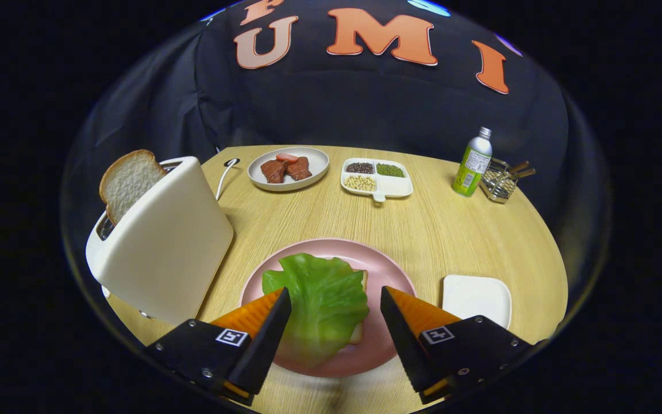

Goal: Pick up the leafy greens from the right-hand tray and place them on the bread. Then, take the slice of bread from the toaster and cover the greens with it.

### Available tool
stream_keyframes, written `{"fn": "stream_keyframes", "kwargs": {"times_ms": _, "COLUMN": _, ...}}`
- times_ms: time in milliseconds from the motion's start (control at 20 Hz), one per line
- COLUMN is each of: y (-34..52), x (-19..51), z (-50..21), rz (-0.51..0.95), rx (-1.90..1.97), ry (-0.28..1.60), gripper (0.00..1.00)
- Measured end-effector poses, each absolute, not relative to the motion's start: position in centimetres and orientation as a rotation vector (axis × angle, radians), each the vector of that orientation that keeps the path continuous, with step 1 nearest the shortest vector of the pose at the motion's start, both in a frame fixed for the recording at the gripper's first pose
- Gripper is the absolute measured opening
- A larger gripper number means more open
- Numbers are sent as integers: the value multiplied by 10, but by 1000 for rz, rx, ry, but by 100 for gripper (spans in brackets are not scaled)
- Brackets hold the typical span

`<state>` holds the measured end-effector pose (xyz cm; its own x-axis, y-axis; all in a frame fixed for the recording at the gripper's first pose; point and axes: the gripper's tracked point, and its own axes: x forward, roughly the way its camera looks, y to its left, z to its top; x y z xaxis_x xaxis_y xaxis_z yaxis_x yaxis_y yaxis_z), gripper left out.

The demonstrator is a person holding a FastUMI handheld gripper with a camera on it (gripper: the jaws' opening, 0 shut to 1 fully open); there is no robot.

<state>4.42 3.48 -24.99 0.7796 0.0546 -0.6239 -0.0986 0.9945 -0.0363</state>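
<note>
Gripper view. The tongs [335,313] are hanging spread wide over the pink plate [391,270], pinching nothing. The leafy greens [322,296] are lying between the two fingers, draped over the bread [364,282] on that plate, so that only an edge of the bread is peeking out beside the leaf. The left finger [268,328] is sitting right at the leaf's edge, whether touching I cannot tell; the right finger [403,328] is standing apart from it.

The white tray [476,296] to the right of the plate is lying bare, so the greens step looks done. The slice of bread [127,181] is standing upright out of the toaster [161,241], left of the plate.

Judgement on the step in hand: the tongs are needing to lift straight off without snagging the leaf, then swing left and up to the toaster. Best to be approaching the slice from above, fingers spread on its two flat faces, pinching the exposed upper crust gently and drawing straight up out of the slot.

Beyond, on the bench [423,230]: a plate of meat [288,168], a divided dish [377,178], a bottle [472,164].
</note>
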Motion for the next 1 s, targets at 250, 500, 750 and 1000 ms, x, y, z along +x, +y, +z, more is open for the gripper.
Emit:
{"fn": "stream_keyframes", "kwargs": {"times_ms": 250, "y": 42, "x": 52, "z": -201, "rz": 43, "rx": -67, "ry": 607, "gripper": 98}}
{"fn": "stream_keyframes", "kwargs": {"times_ms": 500, "y": 78, "x": 61, "z": -149, "rz": 53, "rx": -26, "ry": 530, "gripper": 98}}
{"fn": "stream_keyframes", "kwargs": {"times_ms": 750, "y": 126, "x": 66, "z": -101, "rz": 69, "rx": -48, "ry": 448, "gripper": 98}}
{"fn": "stream_keyframes", "kwargs": {"times_ms": 1000, "y": 190, "x": 66, "z": -81, "rz": 137, "rx": -68, "ry": 404, "gripper": 98}}
